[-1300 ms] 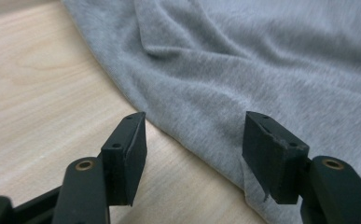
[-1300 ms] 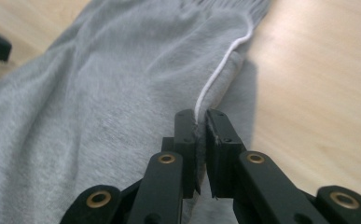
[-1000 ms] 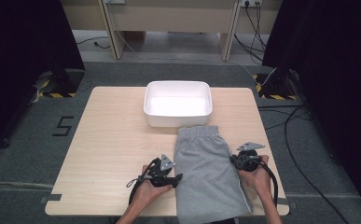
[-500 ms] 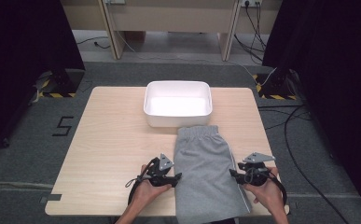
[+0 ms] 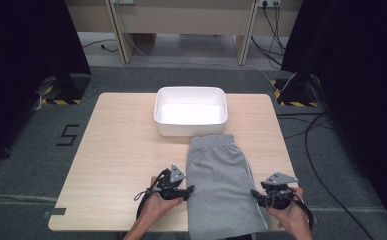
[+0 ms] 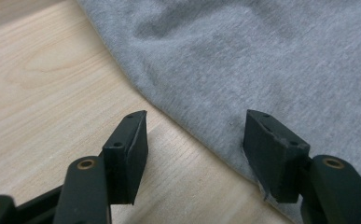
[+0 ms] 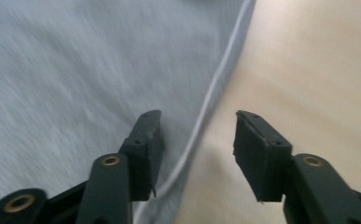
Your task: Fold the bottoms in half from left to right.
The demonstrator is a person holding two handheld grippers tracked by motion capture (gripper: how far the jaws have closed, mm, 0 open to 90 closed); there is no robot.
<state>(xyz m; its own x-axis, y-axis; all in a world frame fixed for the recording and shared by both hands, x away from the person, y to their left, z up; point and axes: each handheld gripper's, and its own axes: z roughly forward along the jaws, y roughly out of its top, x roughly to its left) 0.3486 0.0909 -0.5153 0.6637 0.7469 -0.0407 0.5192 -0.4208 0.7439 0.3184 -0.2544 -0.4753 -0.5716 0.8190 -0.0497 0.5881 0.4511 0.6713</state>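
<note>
Grey shorts (image 5: 223, 187) with a white side stripe lie flat, waistband touching the white tub (image 5: 191, 111). The left gripper (image 5: 185, 190) gapes at their edge; the right gripper (image 5: 257, 196), jaws just opening, straddles the stripe, gripping nothing.

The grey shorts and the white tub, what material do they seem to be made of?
The grey shorts look like soft knitted cotton jersey: matte, heathered, with a ribbed waistband and a white side stripe. The white tub seems to be moulded plastic: smooth, faintly glossy, with rounded corners.

Light wooden table (image 5: 116, 165), rectangular, on grey floor. White tub (image 5: 190, 111) sits at far centre. Grey shorts (image 5: 220, 185) lie flat just near of it, right of centre, their lower end hanging over the near edge.
</note>
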